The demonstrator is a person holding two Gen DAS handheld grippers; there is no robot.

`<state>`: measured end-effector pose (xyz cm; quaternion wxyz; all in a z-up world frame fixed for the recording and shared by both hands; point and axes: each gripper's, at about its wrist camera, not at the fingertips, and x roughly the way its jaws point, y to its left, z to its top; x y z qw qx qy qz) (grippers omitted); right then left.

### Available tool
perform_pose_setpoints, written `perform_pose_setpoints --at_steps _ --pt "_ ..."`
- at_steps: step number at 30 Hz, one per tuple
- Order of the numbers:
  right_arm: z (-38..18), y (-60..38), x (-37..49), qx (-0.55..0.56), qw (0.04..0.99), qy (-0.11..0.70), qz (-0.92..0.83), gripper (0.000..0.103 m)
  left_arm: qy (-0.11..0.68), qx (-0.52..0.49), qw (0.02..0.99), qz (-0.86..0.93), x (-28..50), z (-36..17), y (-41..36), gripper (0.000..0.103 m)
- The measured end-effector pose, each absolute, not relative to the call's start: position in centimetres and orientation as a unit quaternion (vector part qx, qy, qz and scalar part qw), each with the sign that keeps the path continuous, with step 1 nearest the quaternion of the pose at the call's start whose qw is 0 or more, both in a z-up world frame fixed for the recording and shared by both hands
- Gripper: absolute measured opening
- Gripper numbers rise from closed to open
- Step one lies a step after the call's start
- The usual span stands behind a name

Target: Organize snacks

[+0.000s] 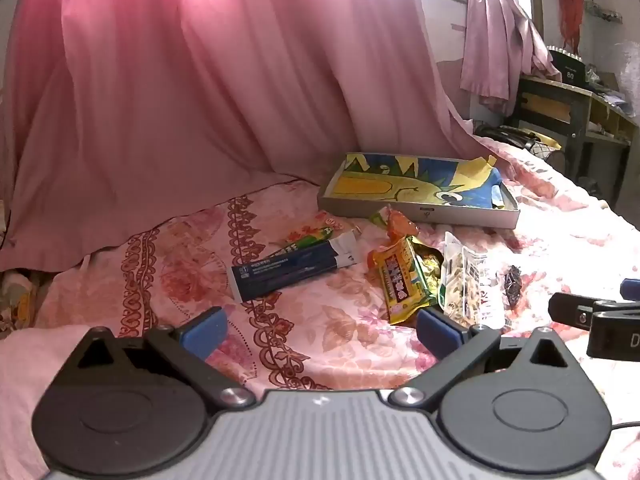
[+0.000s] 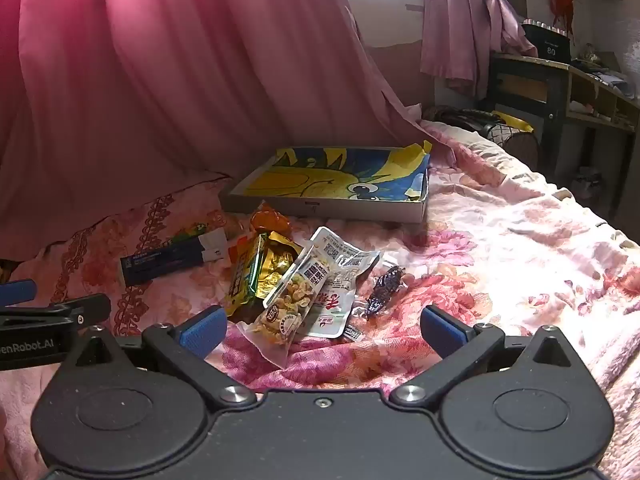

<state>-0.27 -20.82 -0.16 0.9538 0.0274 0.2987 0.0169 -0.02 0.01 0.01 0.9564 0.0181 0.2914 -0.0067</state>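
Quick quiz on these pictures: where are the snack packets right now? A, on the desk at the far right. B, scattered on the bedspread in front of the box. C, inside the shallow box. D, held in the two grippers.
B: the snack packets lie loose on the floral bedspread in front of the box, which holds only its cartoon liner.

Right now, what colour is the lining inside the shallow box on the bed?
The box lining is a blue and yellow cartoon print, with green showing too; clearest in the left wrist view.

We see the shallow grey cardboard tray (image 2: 320,208) behind the loose snack packets (image 2: 304,280) on the floral pink bedspread (image 2: 500,248).
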Motion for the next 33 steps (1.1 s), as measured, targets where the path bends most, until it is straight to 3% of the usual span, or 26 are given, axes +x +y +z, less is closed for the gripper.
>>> perform_pose_setpoints --at_steps 33 --pt "-0.32 -20.76 -0.26 0.024 0.952 0.305 0.016 0.102 0.296 0.020 0.955 -0.006 0.00 0.00 0.00 0.103"
